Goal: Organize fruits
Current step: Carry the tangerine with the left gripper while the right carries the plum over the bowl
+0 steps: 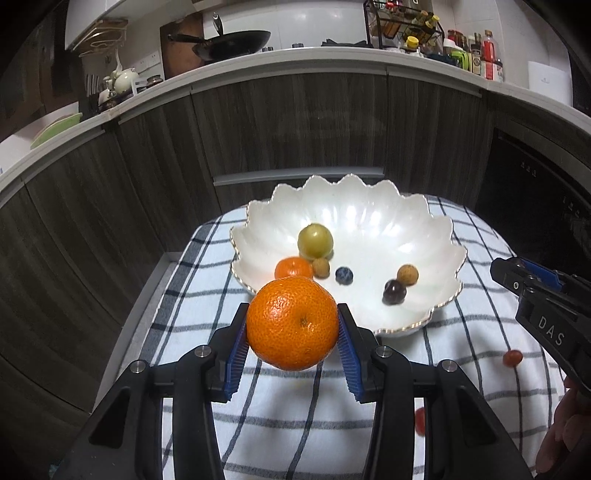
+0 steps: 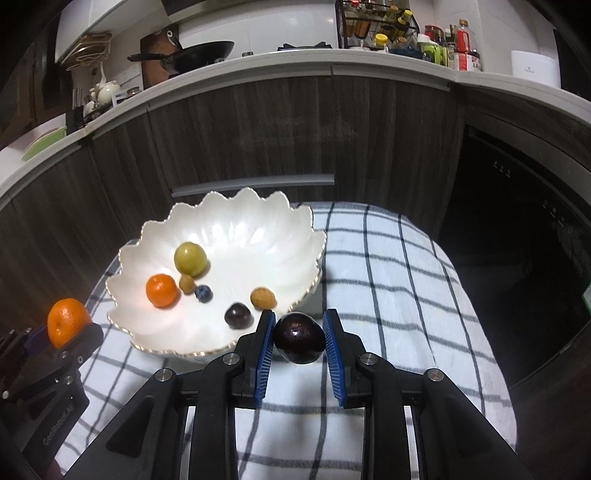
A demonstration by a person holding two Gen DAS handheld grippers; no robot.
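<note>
Now left gripper (image 1: 292, 332) clamped on orange (image 1: 293, 323); right gripper (image 2: 299, 338) clamped on plum (image 2: 299, 337); bowl (image 2: 255, 221) just ahead, nearer the right.

1. This is a home kitchen. A pale countertop (image 1: 295, 61) curves across the 12 o'clock part of both views, above dark wood-grain cabinet doors (image 1: 288, 122).
2. At 11 o'clock a black wok (image 1: 236, 42) sits on the counter before a wooden cutting board (image 1: 181, 44).
3. At 1 o'clock a black wire spice rack (image 1: 402, 24) holds jars, with sauce and condiment bottles (image 1: 476, 55) just beside it.
4. At 10 o'clock stand a white teapot (image 1: 123, 79) and a green plate (image 1: 55, 129).
5. At 3 o'clock a dark built-in appliance (image 2: 517, 258) with small front markings is set into the cabinets.
6. At 6 o'clock a checked tea towel (image 2: 388, 258) bears a white scalloped bowl (image 2: 236, 218) with fruit in it.
</note>
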